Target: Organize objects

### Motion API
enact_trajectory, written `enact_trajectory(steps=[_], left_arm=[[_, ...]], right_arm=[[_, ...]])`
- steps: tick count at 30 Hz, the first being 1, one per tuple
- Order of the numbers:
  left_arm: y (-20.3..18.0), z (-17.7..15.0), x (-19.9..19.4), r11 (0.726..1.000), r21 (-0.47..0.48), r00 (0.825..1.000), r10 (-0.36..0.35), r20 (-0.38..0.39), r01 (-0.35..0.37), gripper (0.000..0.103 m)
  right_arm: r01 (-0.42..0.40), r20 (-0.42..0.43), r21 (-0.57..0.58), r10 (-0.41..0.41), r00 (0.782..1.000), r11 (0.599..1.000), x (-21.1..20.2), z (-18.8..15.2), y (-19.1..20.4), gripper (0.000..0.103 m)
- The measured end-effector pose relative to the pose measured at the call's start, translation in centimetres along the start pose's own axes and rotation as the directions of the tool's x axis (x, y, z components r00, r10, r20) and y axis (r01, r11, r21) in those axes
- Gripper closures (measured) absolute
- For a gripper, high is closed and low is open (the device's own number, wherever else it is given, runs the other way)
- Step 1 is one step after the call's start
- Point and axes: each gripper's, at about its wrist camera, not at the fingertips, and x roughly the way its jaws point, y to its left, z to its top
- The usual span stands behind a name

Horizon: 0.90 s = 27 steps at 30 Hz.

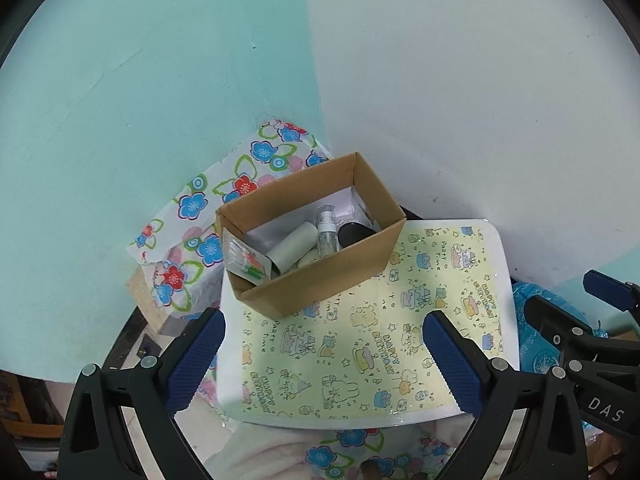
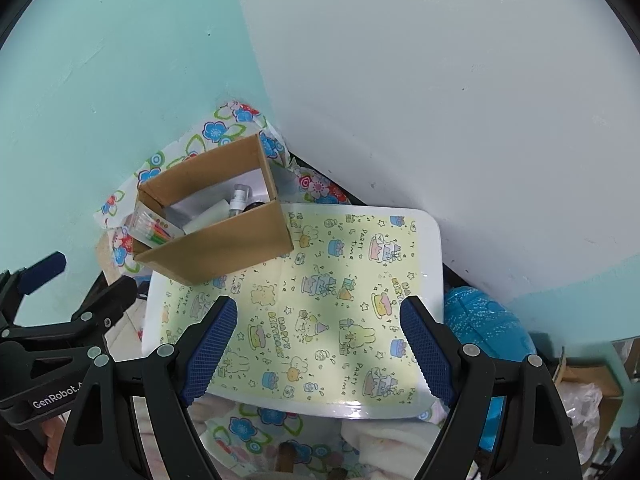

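Left wrist view: my left gripper (image 1: 324,360) hangs released, nothing between its fingers; my right gripper (image 2: 320,348) likewise
Tray (image 1: 502,264): white; yellow sheet printed "HAPPY BIRTHDAY", "PARTY time"
Box (image 1: 320,280): brown cardboard, open, on the tray's far left corner
Contents: pale roll (image 1: 294,246); clear spray bottle (image 1: 327,230); black lid (image 1: 354,234), barely visible from right wrist; swab packet (image 1: 244,258)
Writing: "GenRobot" seen only from right wrist; "DAS" only from left

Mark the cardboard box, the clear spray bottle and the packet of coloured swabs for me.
cardboard box (image 1: 320,280), left wrist view, on its near outer wall.
clear spray bottle (image 1: 327,236), left wrist view, on its transparent body inside the box.
packet of coloured swabs (image 2: 154,230), right wrist view, on the packet's clear front.
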Motion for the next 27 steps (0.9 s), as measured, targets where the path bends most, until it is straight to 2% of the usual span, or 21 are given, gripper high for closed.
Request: enact_trajectory(steps=[4, 12, 27], left_arm=[[0.1, 0.3, -0.7, 1.000, -0.004, 1.000, 0.014, 0.000, -0.014, 0.003], [0.6, 0.8, -0.6, 0.999, -0.028, 1.000, -0.021, -0.021, 0.021, 0.003], [0.9, 1.2, 0.3, 0.998, -0.048, 0.999, -0.031, -0.040, 0.029, 0.003]], right_arm=[[0.007, -0.004, -0.008, -0.007, 1.000, 1.000, -0.6, 0.3, 0.3, 0.018], [-0.017, -0.001, 0.013, 0.017, 1.000, 1.000, -1.3, 0.9, 0.4, 0.018], [-0.009, -0.004, -0.012, 0.009, 1.000, 1.000, -1.0, 1.5, 0.9, 0.018]])
